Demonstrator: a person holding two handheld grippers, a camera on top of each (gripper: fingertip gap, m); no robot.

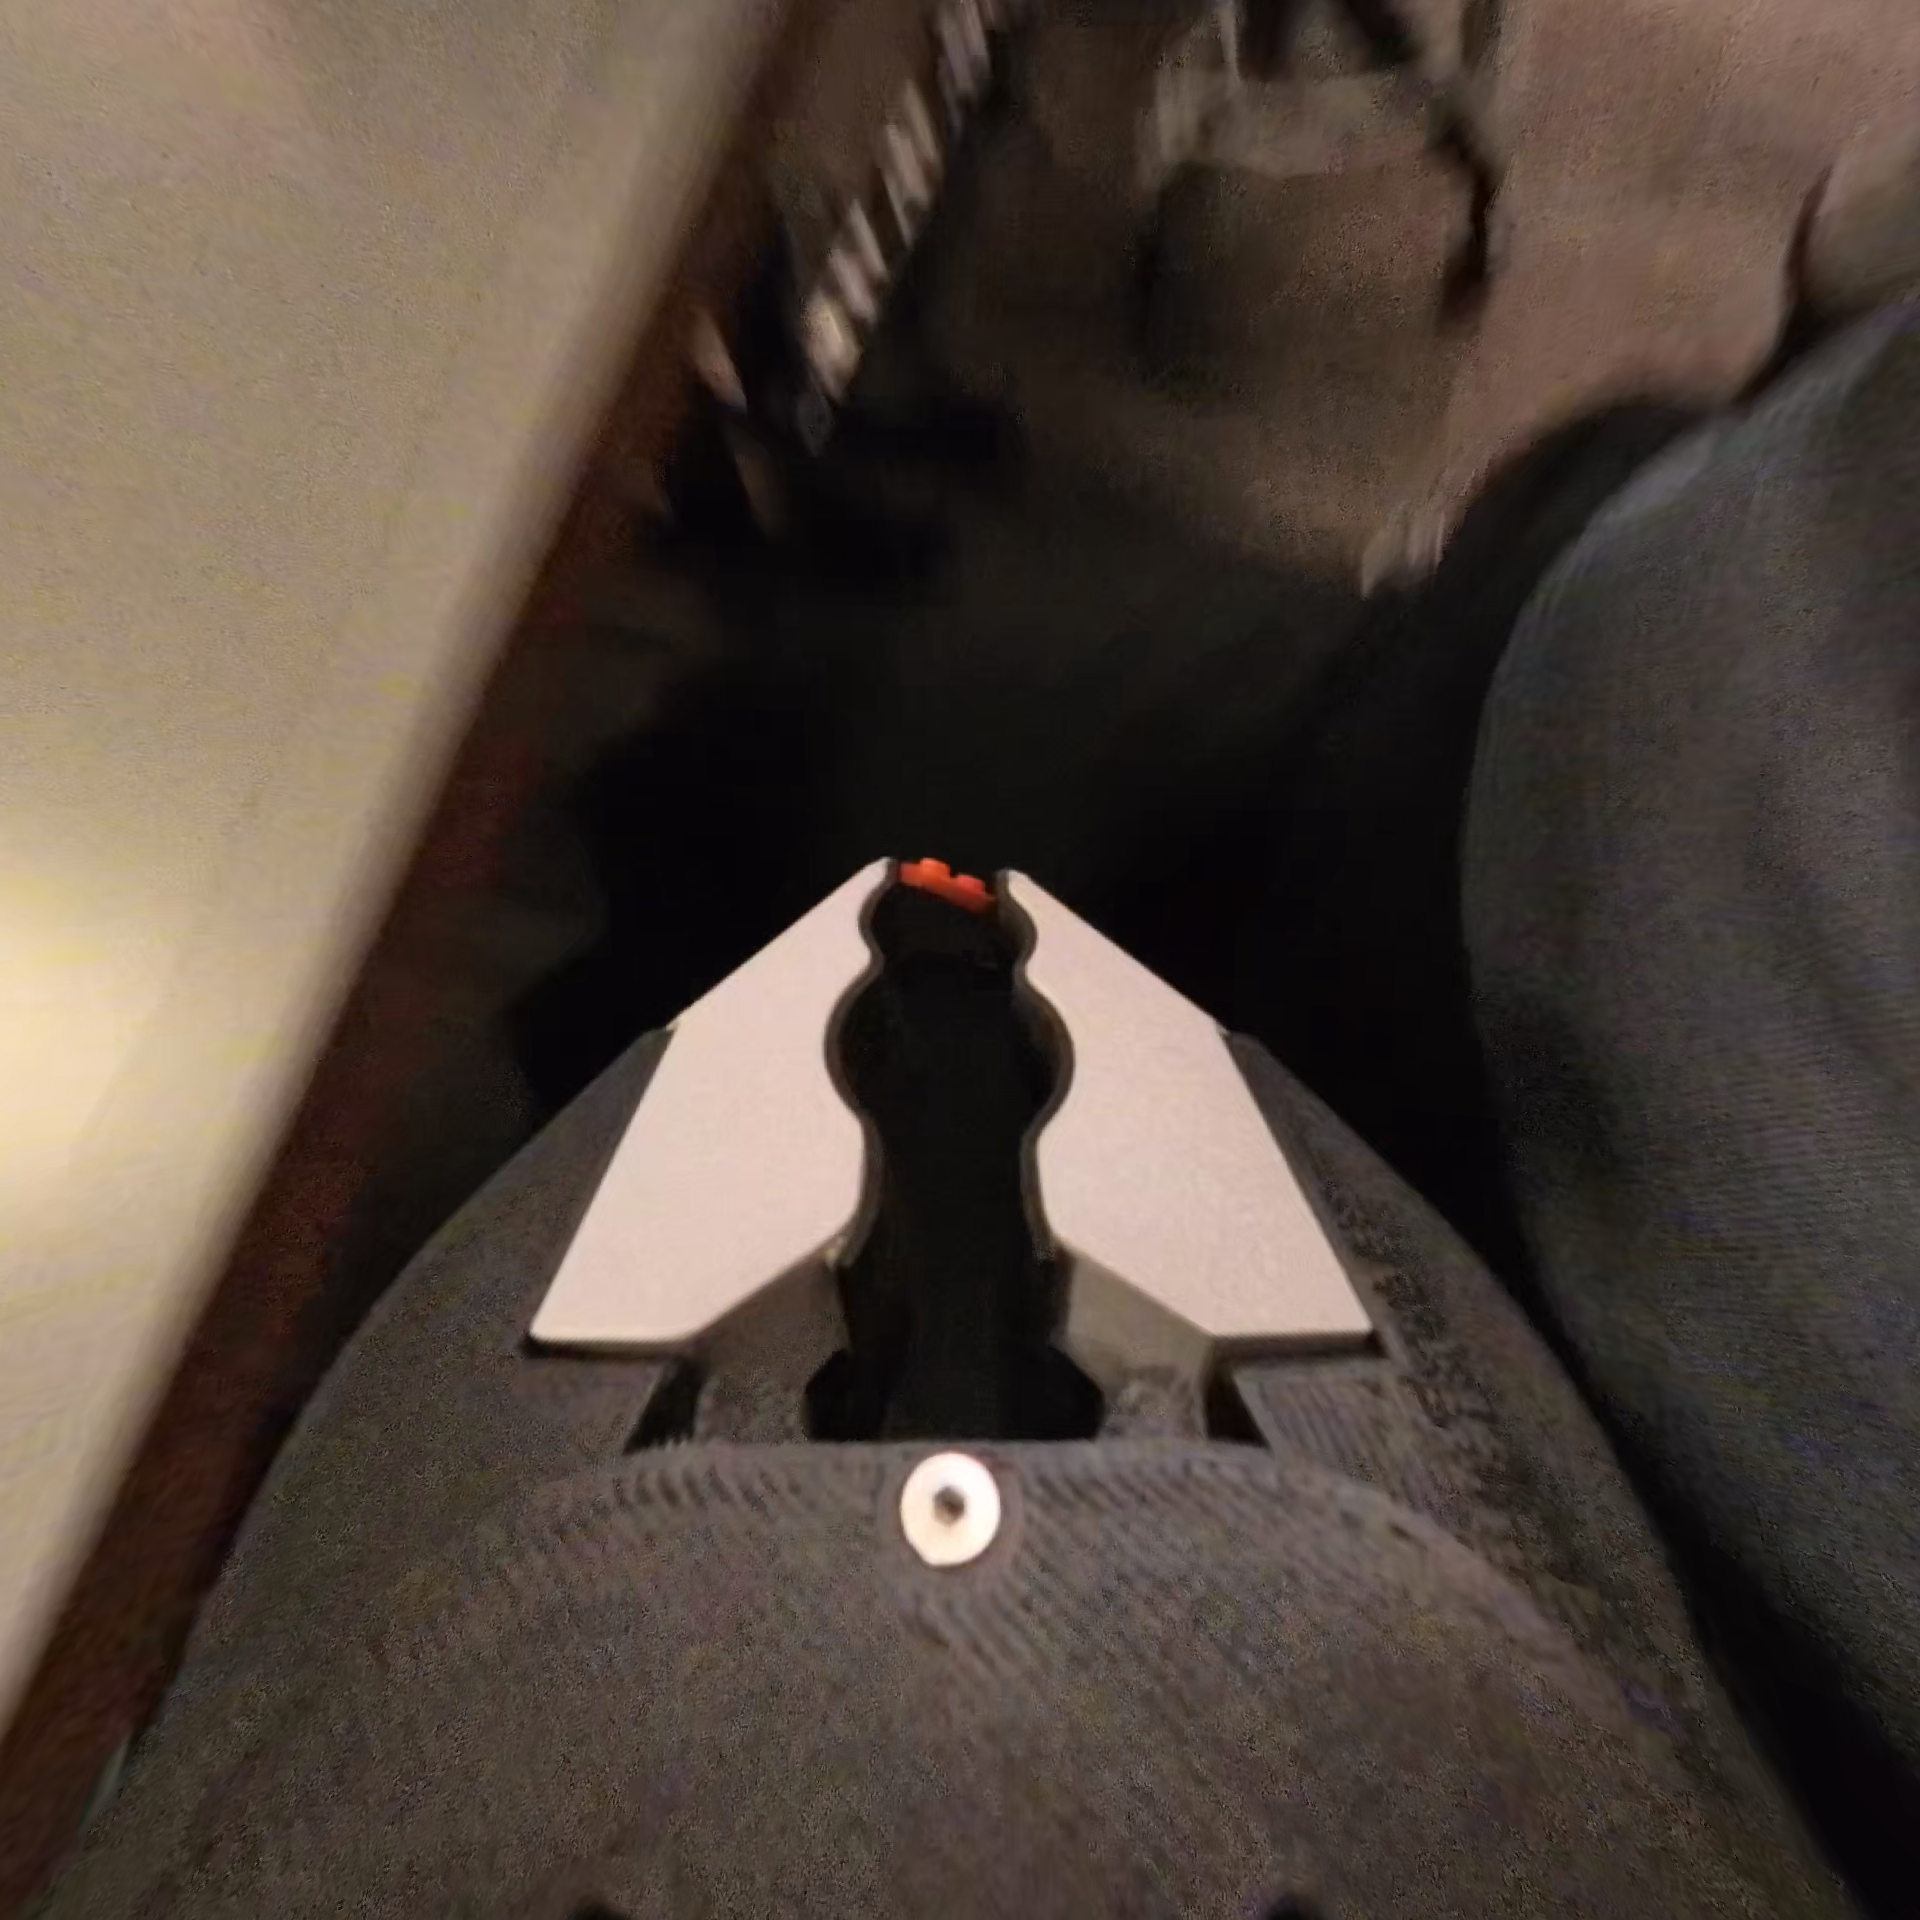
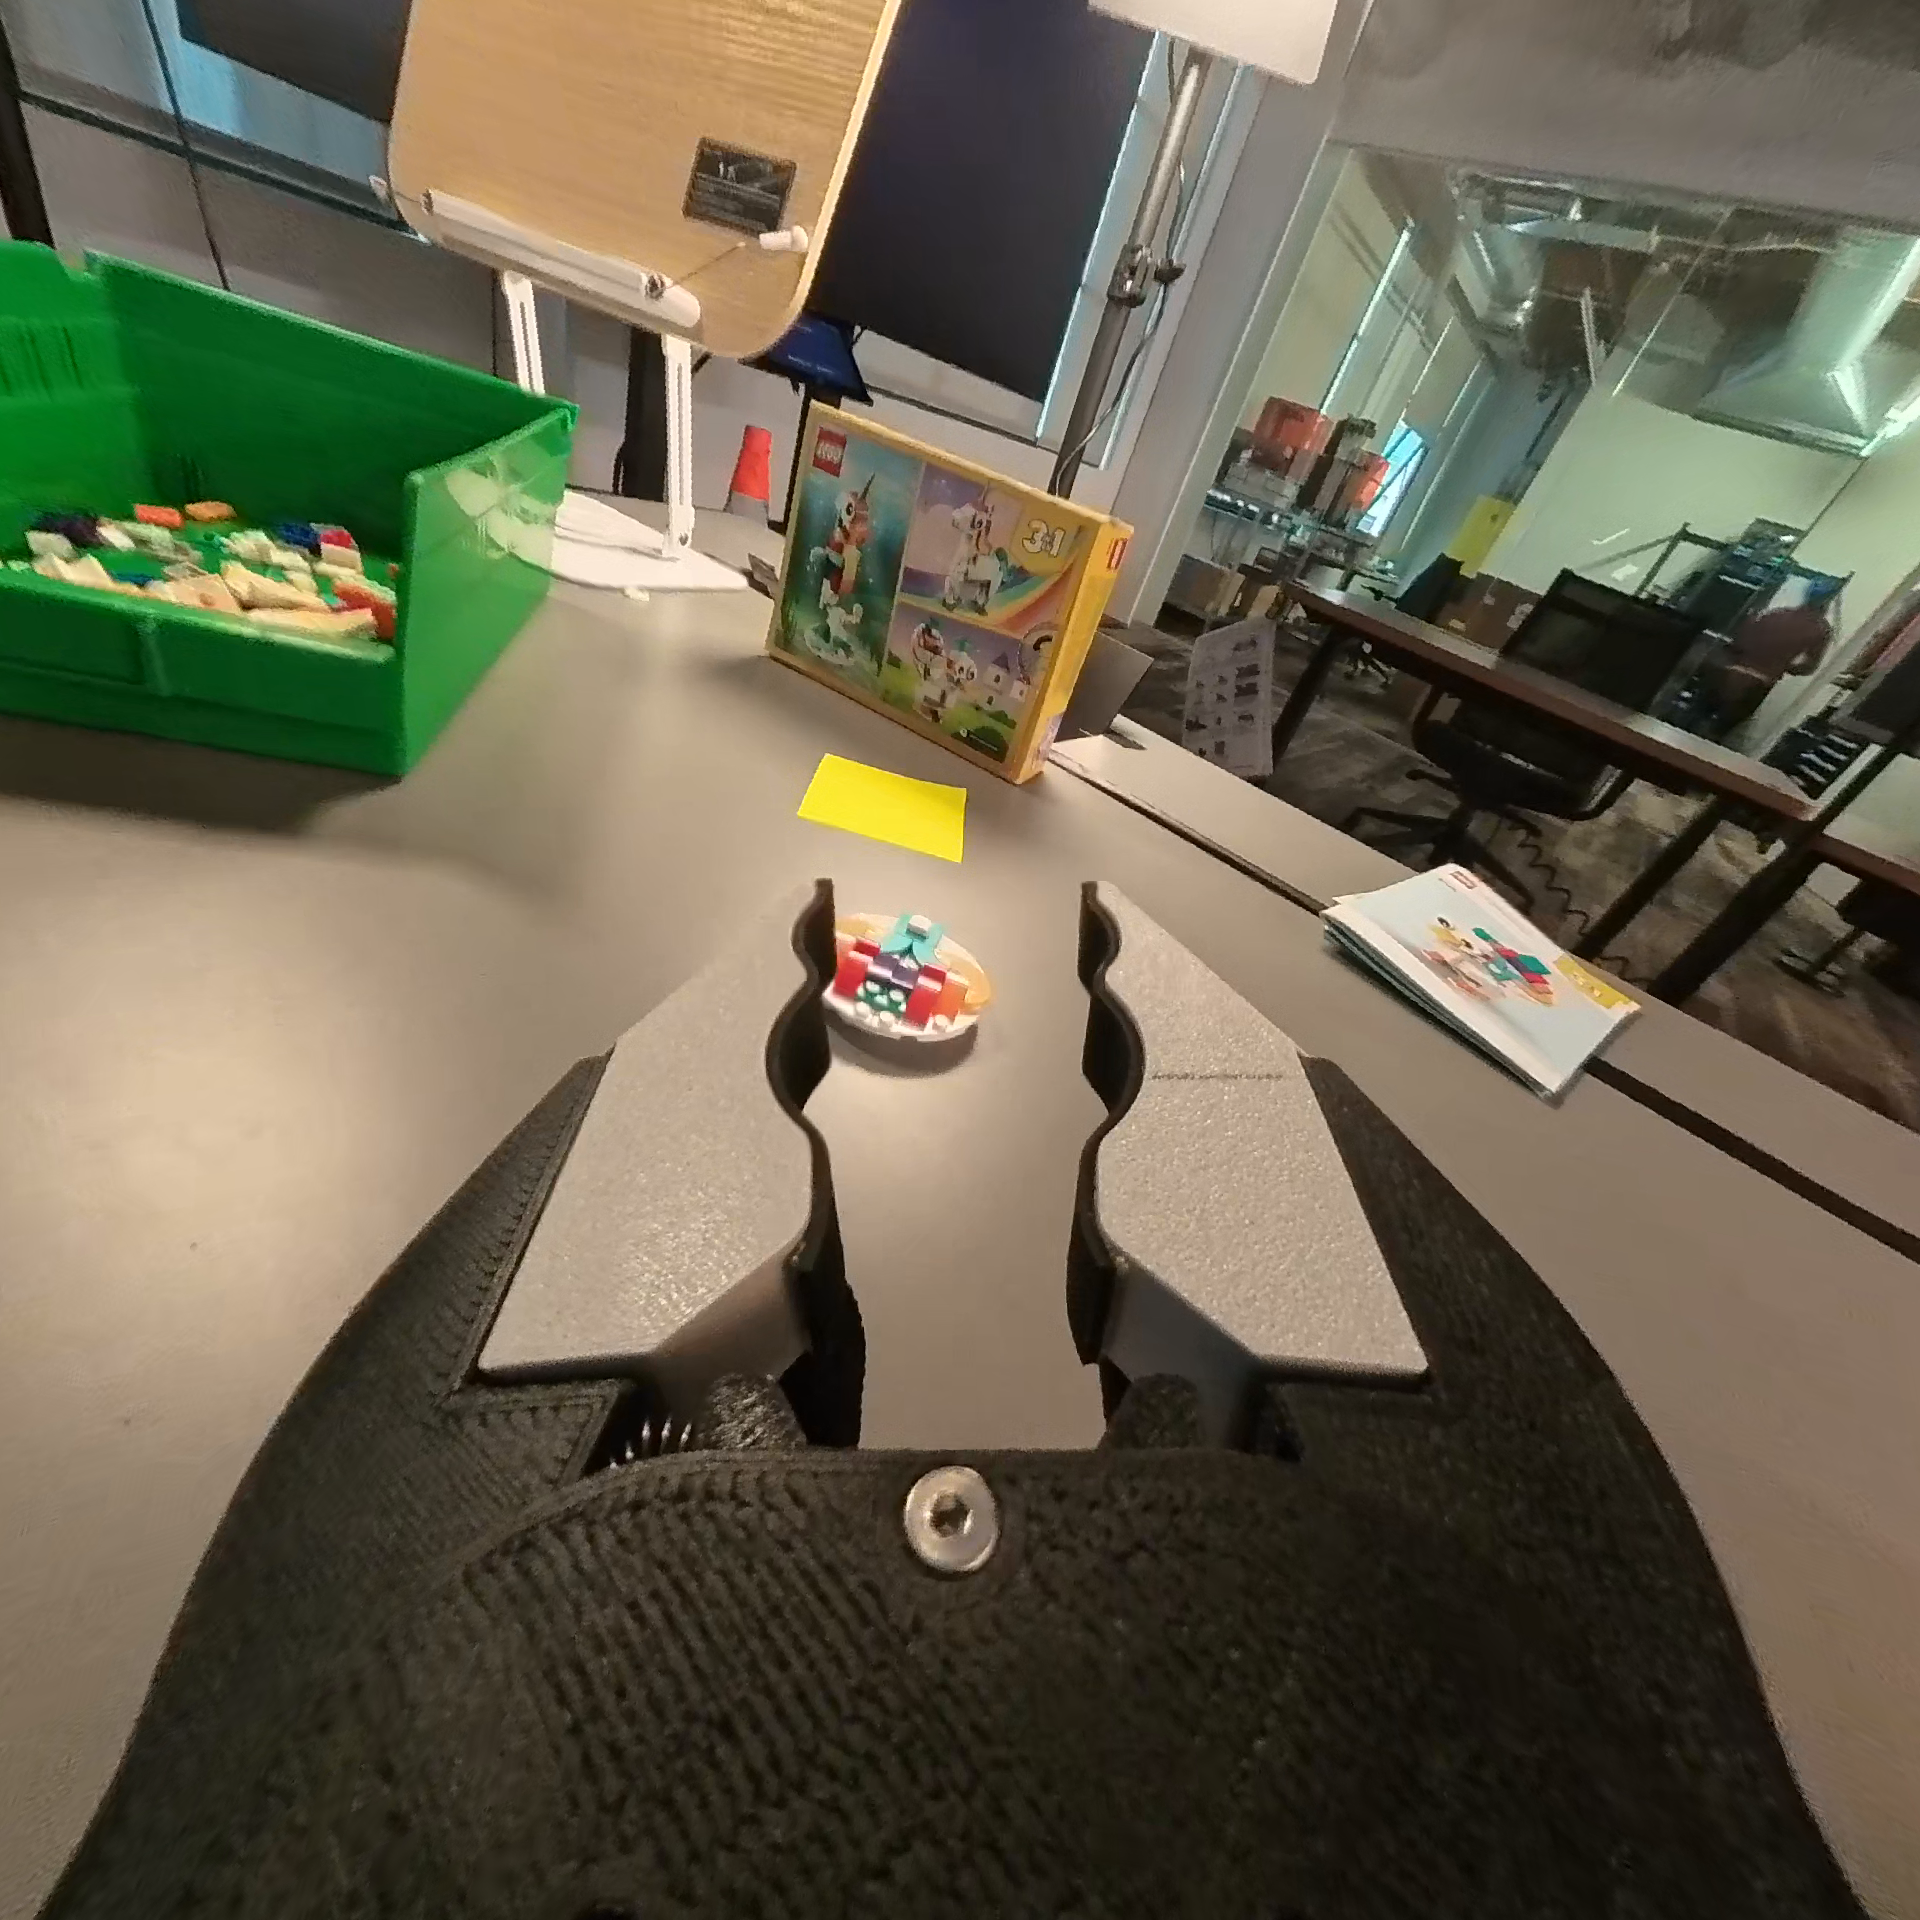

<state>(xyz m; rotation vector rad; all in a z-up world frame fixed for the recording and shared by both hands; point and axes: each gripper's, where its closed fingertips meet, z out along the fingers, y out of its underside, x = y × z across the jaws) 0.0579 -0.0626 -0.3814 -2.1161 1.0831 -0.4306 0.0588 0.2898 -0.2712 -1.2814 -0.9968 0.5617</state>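
Note:
My left gripper (image 1: 945,883) is shut on a small orange brick (image 1: 943,881), pinched at its fingertips. The left wrist view is blurred and dark; the gripper is held off the table beside a pale tabletop edge (image 1: 312,520) and a person's dark-clothed leg (image 1: 1714,935). My right gripper (image 2: 951,914) is open and empty, low over the grey table (image 2: 312,1039). A small multicoloured brick model on a white oval base (image 2: 904,982) lies between its fingertips, close to the left finger (image 2: 707,1122).
A green bin (image 2: 468,582) with loose bricks stands at the far left. A yellow toy box (image 2: 945,592) stands behind a yellow sticky note (image 2: 883,793). An instruction booklet (image 2: 1475,971) lies at the right near the table edge. A wooden board on a white stand (image 2: 623,156) is behind. My hands' fingertips stand some 35 centimeters from each other.

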